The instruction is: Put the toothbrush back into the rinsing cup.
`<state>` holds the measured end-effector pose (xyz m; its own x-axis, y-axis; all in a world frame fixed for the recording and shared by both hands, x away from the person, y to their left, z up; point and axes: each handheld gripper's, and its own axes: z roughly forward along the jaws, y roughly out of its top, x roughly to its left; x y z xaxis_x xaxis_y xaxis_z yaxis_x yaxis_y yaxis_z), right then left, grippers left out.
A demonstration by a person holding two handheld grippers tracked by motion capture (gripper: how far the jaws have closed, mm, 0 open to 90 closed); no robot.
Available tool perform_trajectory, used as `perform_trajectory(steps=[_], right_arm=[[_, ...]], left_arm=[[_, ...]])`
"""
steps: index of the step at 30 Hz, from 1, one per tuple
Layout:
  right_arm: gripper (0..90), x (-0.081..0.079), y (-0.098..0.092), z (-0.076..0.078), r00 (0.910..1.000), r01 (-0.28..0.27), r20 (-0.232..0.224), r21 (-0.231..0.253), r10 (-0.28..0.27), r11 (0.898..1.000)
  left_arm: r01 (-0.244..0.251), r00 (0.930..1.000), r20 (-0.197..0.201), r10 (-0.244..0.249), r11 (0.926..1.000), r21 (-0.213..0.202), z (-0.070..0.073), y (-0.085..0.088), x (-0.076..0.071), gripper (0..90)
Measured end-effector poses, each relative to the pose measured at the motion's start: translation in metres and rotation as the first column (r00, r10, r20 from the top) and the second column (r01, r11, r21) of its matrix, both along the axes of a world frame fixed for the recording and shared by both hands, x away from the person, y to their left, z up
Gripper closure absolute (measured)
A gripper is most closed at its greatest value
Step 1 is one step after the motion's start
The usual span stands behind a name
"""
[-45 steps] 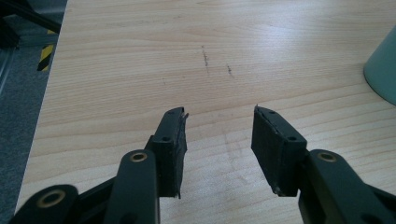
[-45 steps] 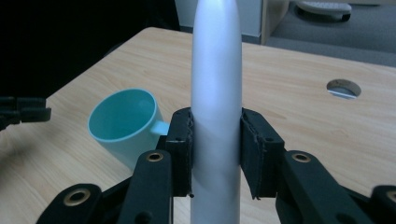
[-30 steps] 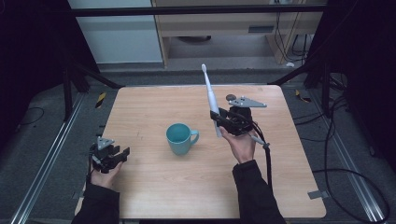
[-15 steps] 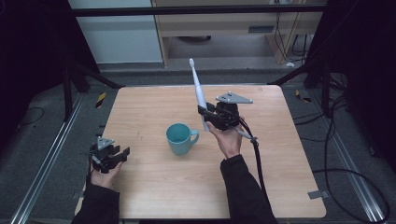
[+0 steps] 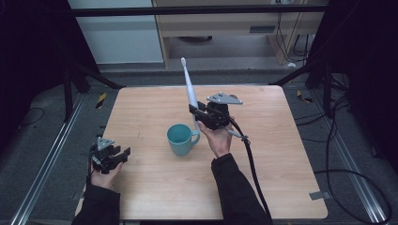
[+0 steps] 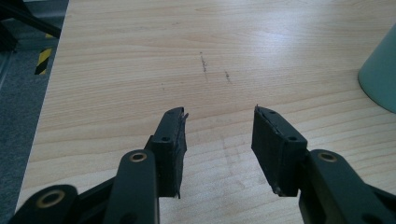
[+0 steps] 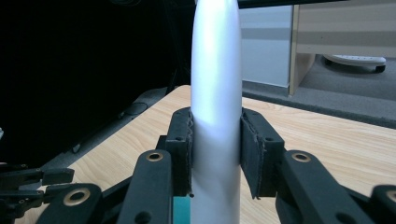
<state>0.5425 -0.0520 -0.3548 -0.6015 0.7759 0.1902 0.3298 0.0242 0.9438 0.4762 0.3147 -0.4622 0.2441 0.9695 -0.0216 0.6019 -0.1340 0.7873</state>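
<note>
My right gripper (image 5: 202,114) sits just above centre of the high view, jaws clamped on a white toothbrush (image 5: 189,91). The toothbrush stands nearly upright, leaning a bit to the upper left of the frame, brush head at top, well above the table (image 5: 281,187). Its lower end hangs just beside the mug's (image 5: 181,139) right rim, at the handle side; can't tell if it's over the opening or just outside it. In the right gripper view the toothbrush handle (image 7: 215,116) fills the middle, pads pressed on both sides, jaws partway closed round it. A bit of teal, the mug (image 7: 182,210), shows at the bottom of that view, btwn the jaw arms, left of the handle.

The mug is teal, upright, approx centre of the table in the high view, handle pointing right towards my right hand (image 5: 217,138). My right hand is just right of the mug, not touching it as far as I can see.

My left gripper (image 5: 110,156) is at lower left of the high view, near the table's left edge, well apart from the mug. In the left gripper view its jaws stand apart, nothing btwn them, bare wood under them w/ a few dark marks further up. The mug's side (image 6: 380,77) shows at the right edge of that view.
</note>
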Motion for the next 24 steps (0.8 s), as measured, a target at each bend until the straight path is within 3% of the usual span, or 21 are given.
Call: perform_trajectory(steps=[11, 24], right_arm=[[66.4, 0.004, 0.021, -0.010, 0.9998, -0.019, 0.006, 0.025, 0.019, 1.000], [66.4, 0.007, 0.050, -0.029, 0.9991, -0.043, -0.001, -0.005, 0.043, 0.999]], left_arm=[[0.000, 1.0000, -0.001, 0.000, 1.0000, 0.001, 0.000, 0.000, 0.000, 53.9], [0.000, 1.0000, 0.000, 0.000, 1.0000, 0.001, 0.000, 0.001, 0.000, 53.9]])
